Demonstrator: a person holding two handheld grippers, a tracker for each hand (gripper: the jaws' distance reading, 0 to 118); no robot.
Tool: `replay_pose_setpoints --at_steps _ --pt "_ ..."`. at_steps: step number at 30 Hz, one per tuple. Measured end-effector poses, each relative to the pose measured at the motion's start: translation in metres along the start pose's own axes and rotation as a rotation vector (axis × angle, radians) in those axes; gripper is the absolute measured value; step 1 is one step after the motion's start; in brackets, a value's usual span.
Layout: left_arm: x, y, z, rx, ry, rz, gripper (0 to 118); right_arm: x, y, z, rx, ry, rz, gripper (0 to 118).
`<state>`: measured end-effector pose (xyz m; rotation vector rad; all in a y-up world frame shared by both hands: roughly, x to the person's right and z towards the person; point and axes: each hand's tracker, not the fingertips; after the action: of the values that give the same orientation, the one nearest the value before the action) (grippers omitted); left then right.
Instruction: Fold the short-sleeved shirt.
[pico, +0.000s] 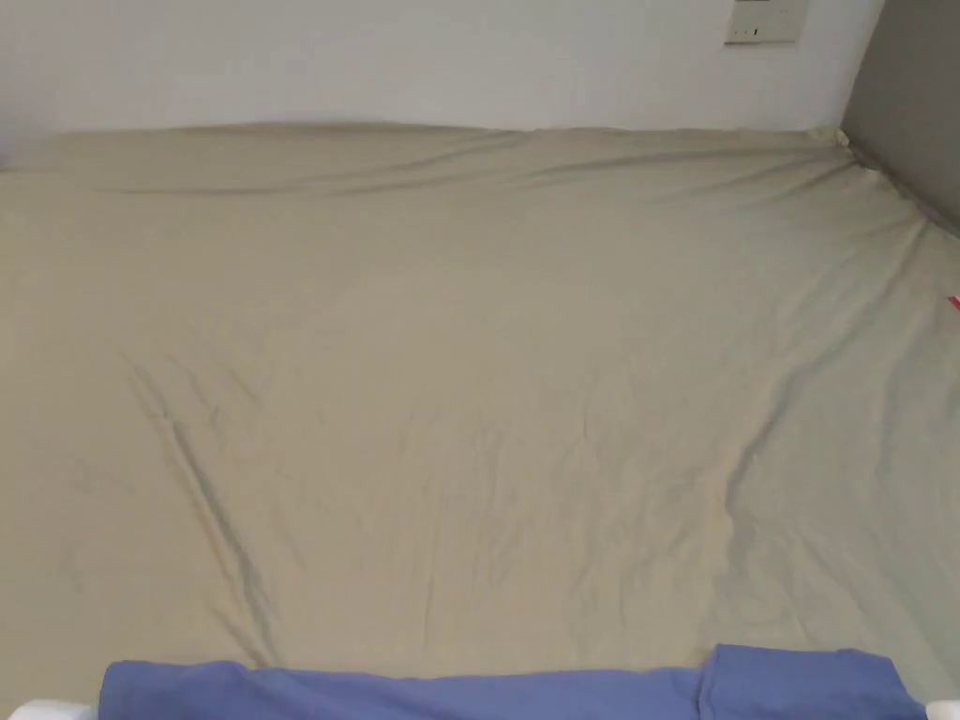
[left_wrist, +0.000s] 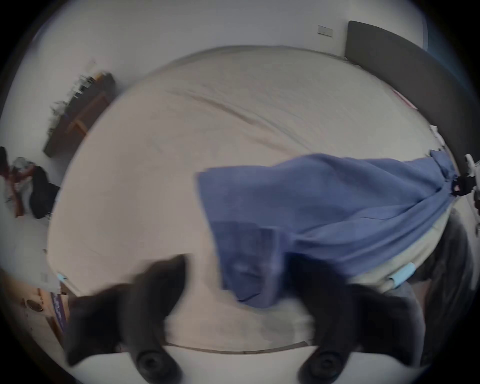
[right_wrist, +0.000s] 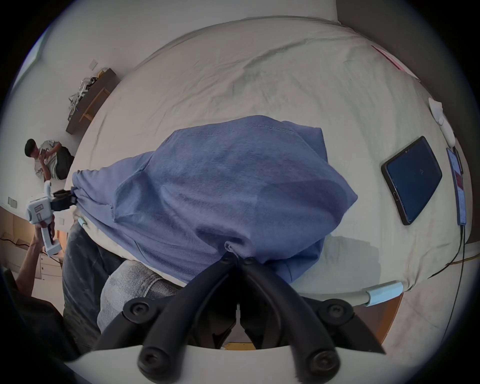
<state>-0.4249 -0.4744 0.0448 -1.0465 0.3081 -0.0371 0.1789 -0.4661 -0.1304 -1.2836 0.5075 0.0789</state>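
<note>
**Asker:** Where is the shirt (right_wrist: 220, 181), and how are you holding it?

**Me:** It hangs over the near edge of the bed (pico: 469, 375), stretched sideways between my two hands; my right gripper (right_wrist: 235, 256) is clenched on a small pinch of the blue cloth at one end, both jaws pressing on it. I judge that the pull is there to take the slack out, so the cloth can go down flat on the sheet before any fold.

**Asker:** And the other end?

**Me:** My left gripper (left_wrist: 237, 262) is released in its own view, the jaws spread wide; a corner of the shirt hangs down between them, overlapping the right-hand jaw. I'd say it is placed to take that corner, though that is a guess.

**Asker:** What can't you make out?

**Me:** Those left jaws are smeared with blur, so whether the cloth touches either one I cannot tell; from the right gripper view the left gripper sits far off at a bunched end of the shirt, too small to judge contact. The head view cuts the shirt off at the bottom edge, leaving a blue strip; collar and sleeves are hard to pick out. A tablet (right_wrist: 411, 179) lies on the bed, well apart from the shirt.
</note>
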Motion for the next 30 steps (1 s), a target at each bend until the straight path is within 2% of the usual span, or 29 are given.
replay_pose_setpoints --at_steps 1,4,6,10,12,13,15,17,18,19,22,23,24,25,30 --pt "-0.006 0.0 0.007 0.026 -0.002 0.03 114 -0.001 0.001 0.001 -0.006 -0.006 -0.001 1" --pt "-0.015 0.006 0.038 0.111 -0.037 0.178 111 -0.002 0.002 0.0 -0.013 -0.018 -0.012 2" --pt "-0.019 0.013 0.059 0.173 -0.031 0.277 111 -0.006 -0.001 -0.001 -0.003 -0.038 0.01 2" --pt "-0.016 0.021 0.104 0.346 -0.015 0.498 111 -0.019 -0.01 -0.002 0.035 -0.126 0.035 3" --pt "-0.007 0.021 0.12 0.391 -0.056 0.56 109 -0.028 -0.016 -0.004 0.066 -0.182 0.061 4" --pt "-0.003 0.021 0.126 0.391 -0.071 0.565 101 -0.033 -0.02 -0.006 0.086 -0.211 0.099 7" --pt "0.008 0.022 0.133 0.397 -0.065 0.552 77 -0.041 -0.029 -0.008 0.125 -0.255 0.193 14" --pt "0.018 0.023 0.139 0.4 -0.02 0.495 52 -0.055 -0.033 -0.001 0.15 -0.293 0.242 42" --pt "0.023 0.023 0.142 0.4 -0.012 0.45 40 -0.061 -0.036 0.007 0.177 -0.319 0.23 56" --pt "0.028 0.022 0.144 0.403 -0.006 0.406 29 -0.067 -0.038 0.017 0.228 -0.318 0.196 59" --pt "0.037 0.017 0.147 0.397 0.012 0.362 13 -0.076 -0.041 0.057 0.432 -0.242 0.096 59" --pt "0.039 0.014 0.147 0.399 0.009 0.369 12 -0.084 -0.041 0.071 0.483 -0.231 0.077 54" --pt "0.04 0.011 0.148 0.405 0.019 0.391 10 -0.093 -0.042 0.085 0.523 -0.219 0.065 43" --pt "0.04 0.008 0.15 0.405 0.012 0.406 10 -0.095 -0.042 0.096 0.575 -0.188 0.058 22" --pt "0.032 -0.006 0.155 0.407 -0.026 0.451 10 -0.136 -0.045 0.138 0.767 -0.159 0.121 2"
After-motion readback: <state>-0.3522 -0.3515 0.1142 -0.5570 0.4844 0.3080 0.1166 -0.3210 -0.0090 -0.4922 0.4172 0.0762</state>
